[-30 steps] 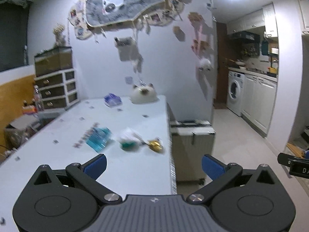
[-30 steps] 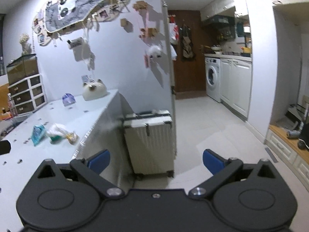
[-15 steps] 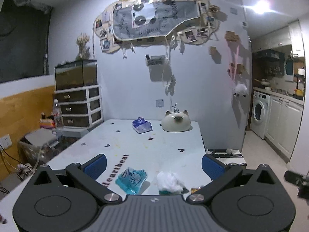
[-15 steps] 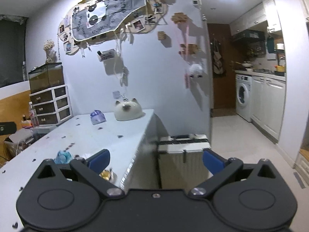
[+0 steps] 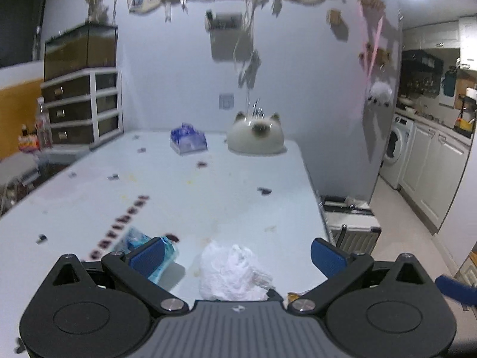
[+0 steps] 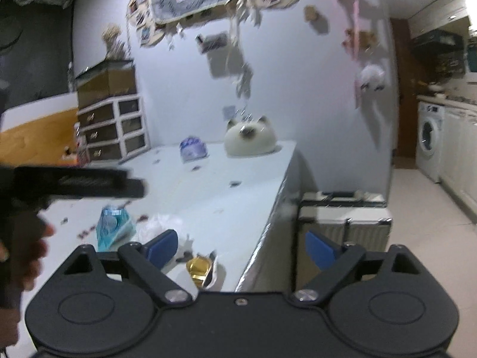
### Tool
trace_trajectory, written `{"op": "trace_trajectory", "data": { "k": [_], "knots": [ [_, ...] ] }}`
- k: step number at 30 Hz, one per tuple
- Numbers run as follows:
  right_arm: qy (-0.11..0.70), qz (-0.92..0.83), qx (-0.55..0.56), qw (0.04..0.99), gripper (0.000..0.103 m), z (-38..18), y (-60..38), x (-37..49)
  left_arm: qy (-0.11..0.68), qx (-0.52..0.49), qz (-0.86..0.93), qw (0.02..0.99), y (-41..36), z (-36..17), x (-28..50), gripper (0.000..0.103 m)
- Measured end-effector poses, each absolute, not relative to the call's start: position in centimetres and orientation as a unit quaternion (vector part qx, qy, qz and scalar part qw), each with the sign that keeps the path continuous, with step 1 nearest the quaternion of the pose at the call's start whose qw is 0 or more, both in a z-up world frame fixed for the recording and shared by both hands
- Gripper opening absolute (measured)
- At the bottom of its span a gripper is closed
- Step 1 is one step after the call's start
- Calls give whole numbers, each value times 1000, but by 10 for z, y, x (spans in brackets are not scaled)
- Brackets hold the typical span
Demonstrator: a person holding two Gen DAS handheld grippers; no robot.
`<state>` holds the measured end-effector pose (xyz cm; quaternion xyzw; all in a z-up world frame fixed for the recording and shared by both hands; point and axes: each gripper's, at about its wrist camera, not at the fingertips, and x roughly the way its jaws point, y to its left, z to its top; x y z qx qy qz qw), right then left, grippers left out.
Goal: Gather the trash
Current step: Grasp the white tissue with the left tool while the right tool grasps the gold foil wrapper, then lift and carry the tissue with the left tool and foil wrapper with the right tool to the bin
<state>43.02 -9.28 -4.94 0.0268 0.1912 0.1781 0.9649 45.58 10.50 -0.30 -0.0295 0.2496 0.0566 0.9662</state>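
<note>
Three pieces of trash lie near the front right corner of the white table. A crumpled white tissue sits between the open jaws of my left gripper. A blue plastic wrapper lies by its left finger. A gold foil wrapper lies just in front of my open right gripper, which hangs over the table's right edge. The blue wrapper and the tissue also show in the right wrist view. Both grippers are empty.
A cat-shaped ceramic holder and a blue tissue pack stand at the table's far end. A silver suitcase stands on the floor beside the table. Drawers are at the left, kitchen units at the right.
Both grippers have moved forward and down toward the trash at the table's front corner. The tissue now lies between the left gripper's fingers, and the gold wrapper lies close before the right gripper.
</note>
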Motion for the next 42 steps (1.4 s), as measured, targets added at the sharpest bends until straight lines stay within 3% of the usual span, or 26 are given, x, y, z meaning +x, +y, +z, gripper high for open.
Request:
{"op": "trace_trajectory", "data": {
  "k": [9,11,15,19,23,28,30,42],
  "knots": [
    [228,217,1,949,79,-89,-58,470,282,-17,57,958,118,-42,500,91],
    [231,220,-3,948,72,-92,-52,476,291,-20,52,955,121,-47,505,85],
    [245,230,-3,942,63,-97,-41,485,302,-29,58,951,128,-55,511,85],
    [250,223,-11,942,42,-104,-31,484,312,-35,53,948,131,-61,515,84],
    [250,223,-13,942,41,-103,-28,479,321,-40,46,945,132,-65,515,61],
    [258,220,-9,941,41,-99,-29,473,324,-35,42,945,132,-63,510,43],
    [259,212,-8,942,41,-96,-30,472,320,-43,40,946,135,-59,505,29],
    [253,206,12,945,41,-74,-40,445,309,-58,44,948,142,-45,458,24]
  ]
}}
